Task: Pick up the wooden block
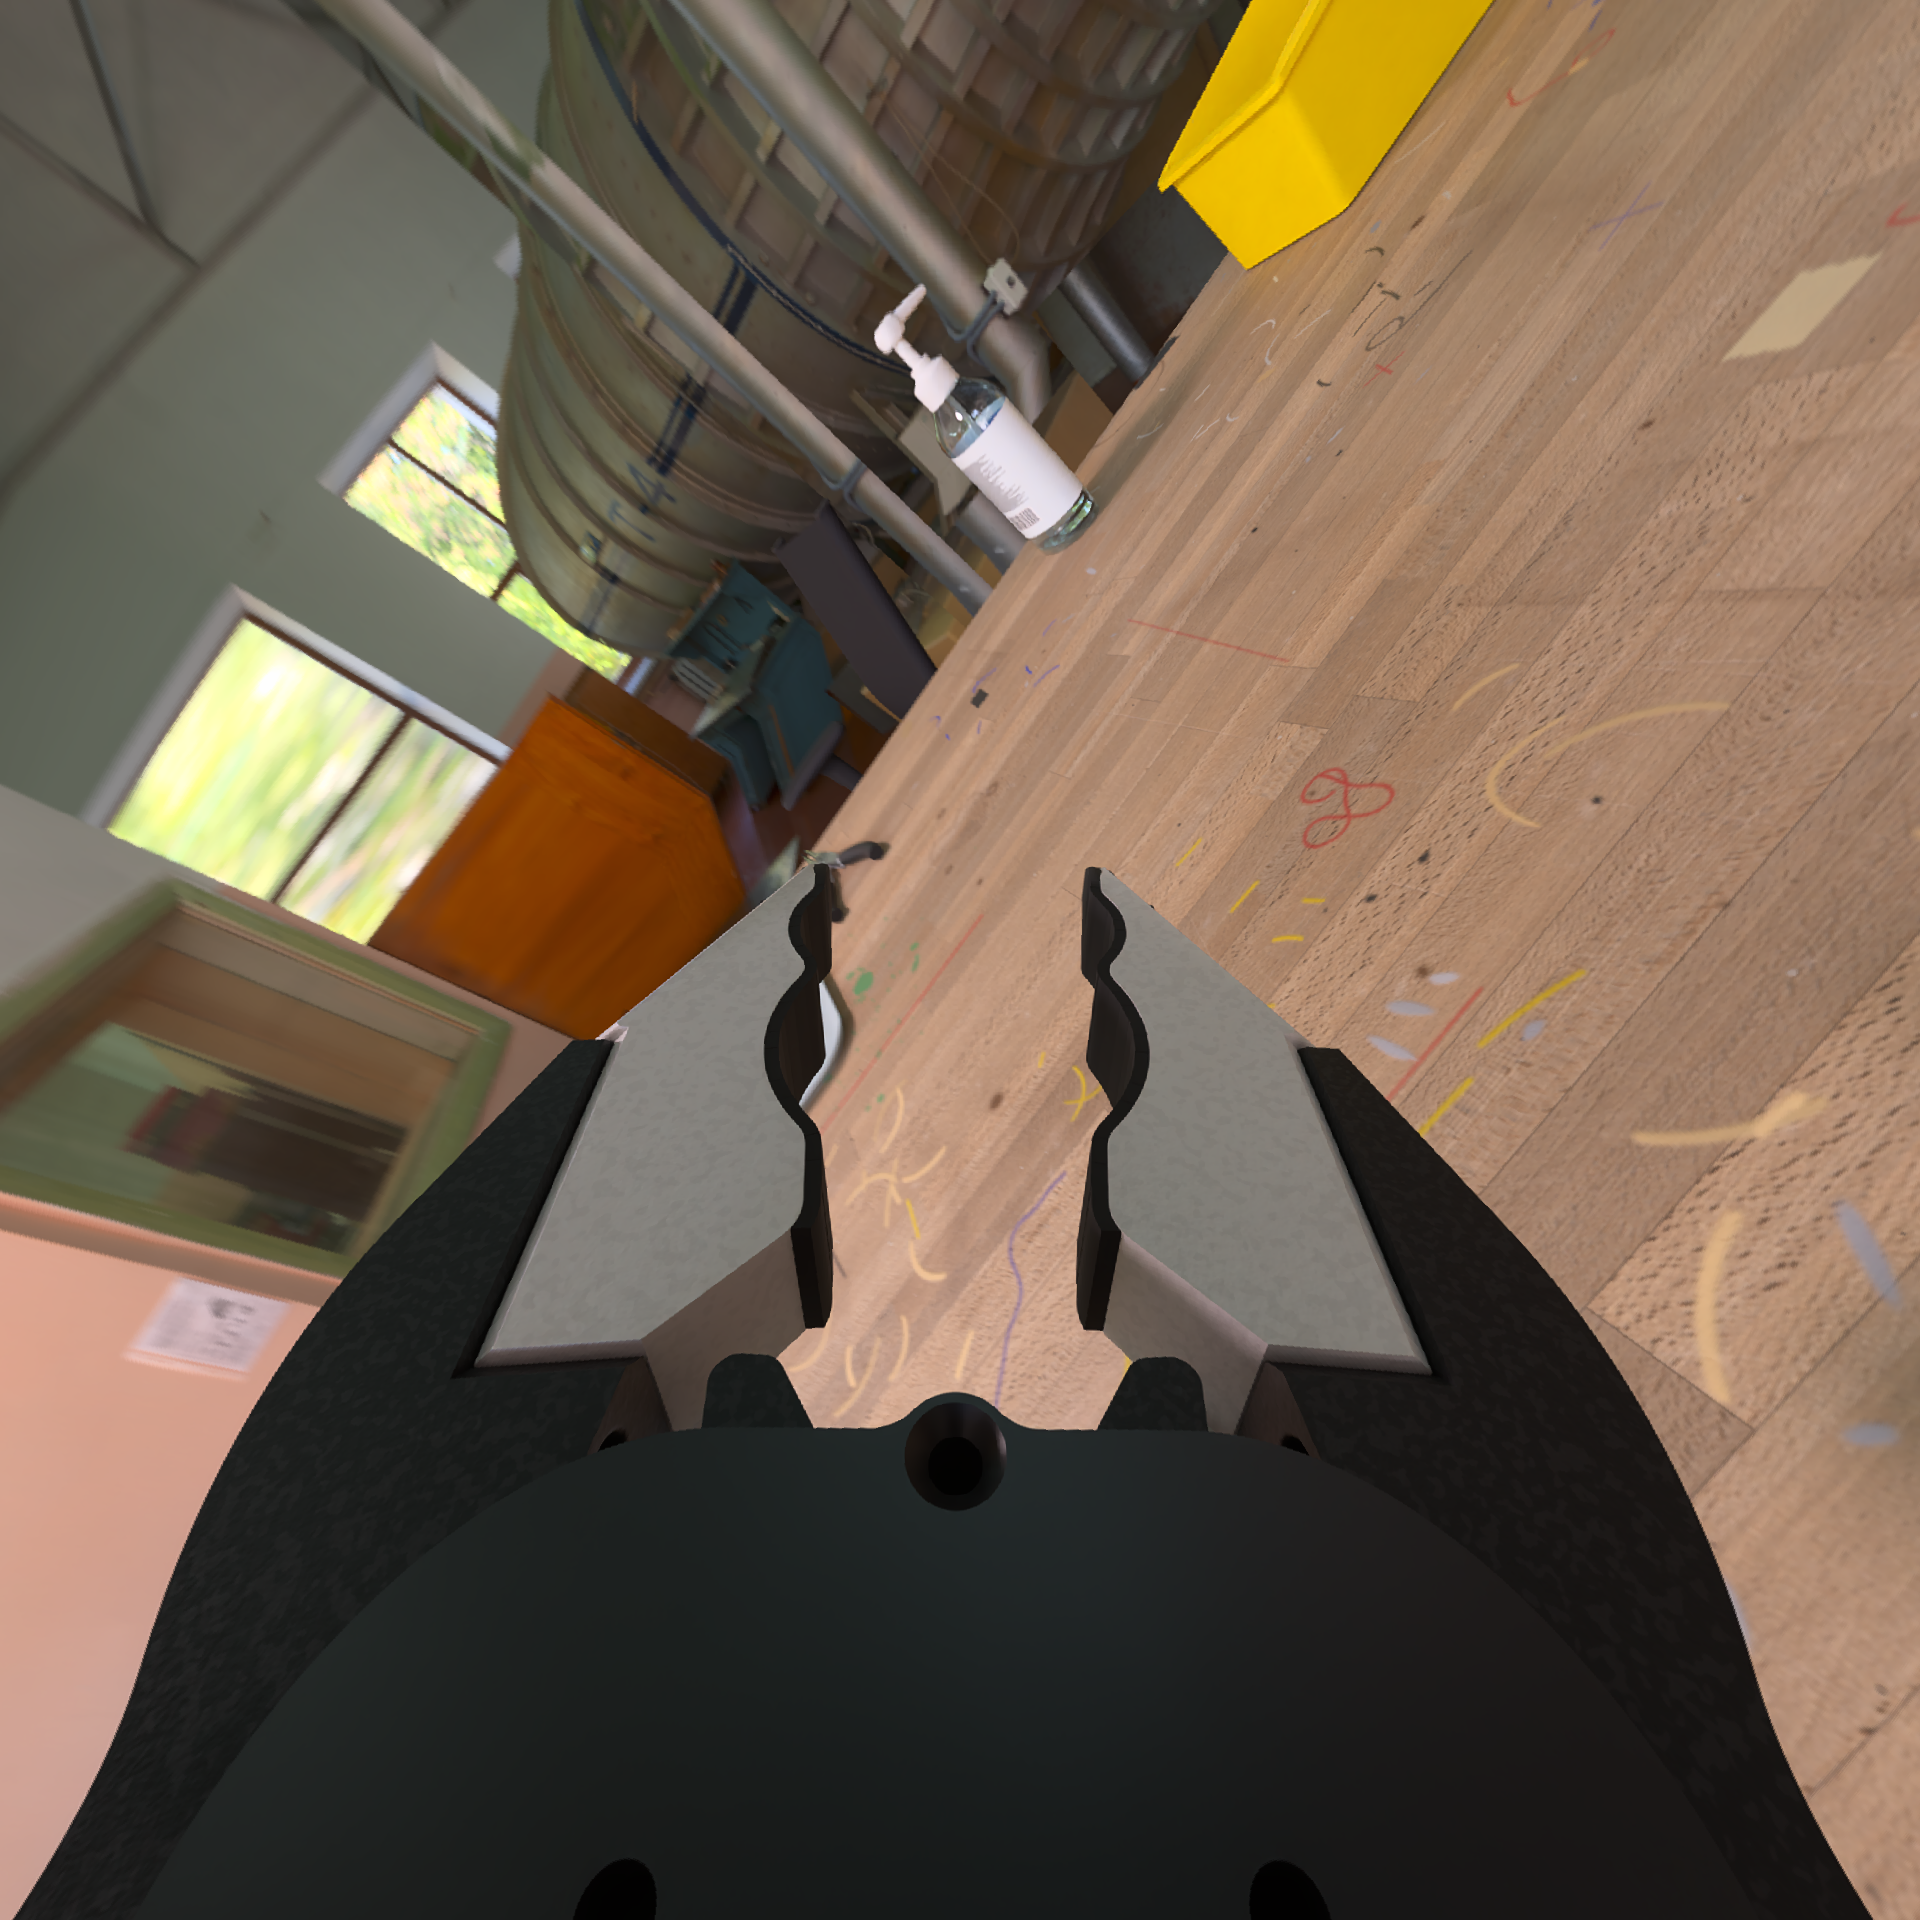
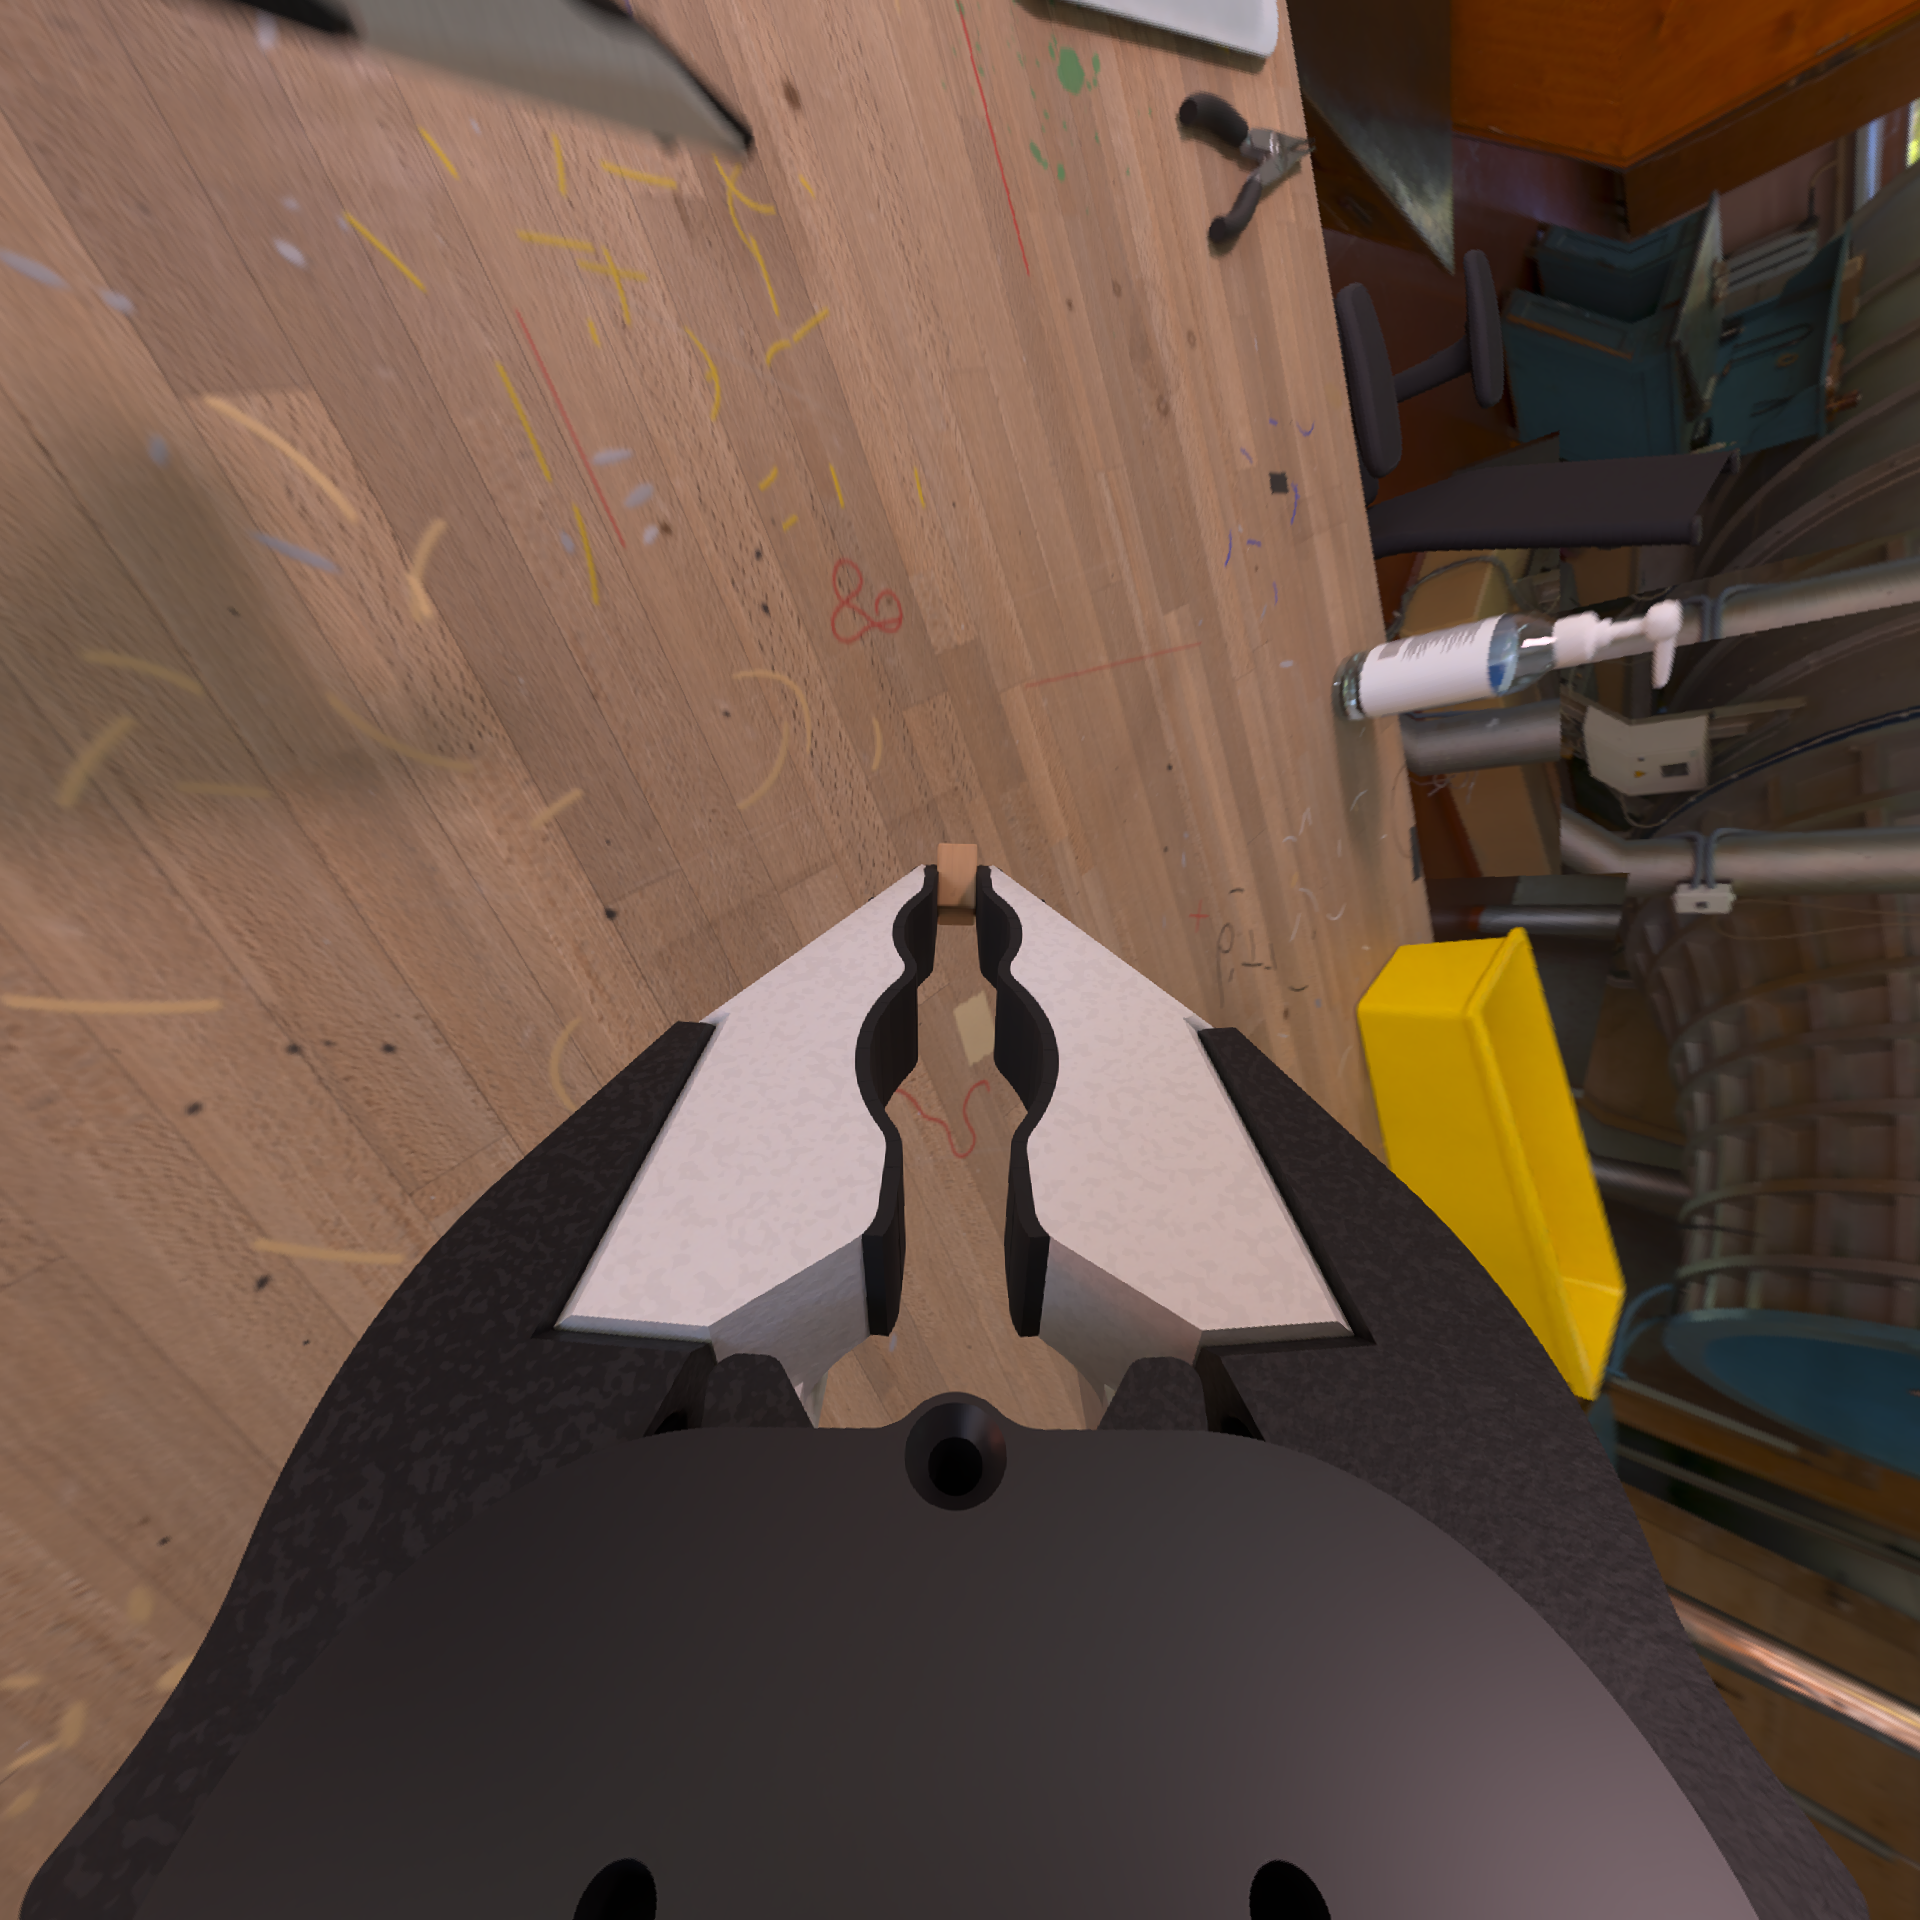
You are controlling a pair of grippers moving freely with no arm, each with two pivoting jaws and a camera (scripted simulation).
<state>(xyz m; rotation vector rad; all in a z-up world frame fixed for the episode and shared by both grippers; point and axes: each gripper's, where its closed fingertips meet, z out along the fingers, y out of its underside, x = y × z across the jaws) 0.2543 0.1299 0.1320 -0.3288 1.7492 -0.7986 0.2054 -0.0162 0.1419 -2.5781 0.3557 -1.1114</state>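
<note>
In the right wrist view a small light wooden block [image 2: 956, 873] sits pinched between my right gripper's [image 2: 956, 883] fingertips, over the wooden tabletop [image 2: 520, 727]. The jaws are closed on the block's two sides. My left gripper [image 1: 956, 883] is open and empty over the same tabletop [image 1: 1455, 727]; the block does not show in the left wrist view. Part of the left gripper [image 2: 582, 62] shows at the top left of the right wrist view.
A yellow bin [image 1: 1309, 114] [image 2: 1486, 1153] and a white pump bottle [image 1: 997, 447] [image 2: 1475, 660] stand near the table's far edge. Black-handled pliers [image 2: 1242, 166] lie near that edge, beside a pale flat sheet [image 2: 1164, 16]. Beyond the edge is a workshop room.
</note>
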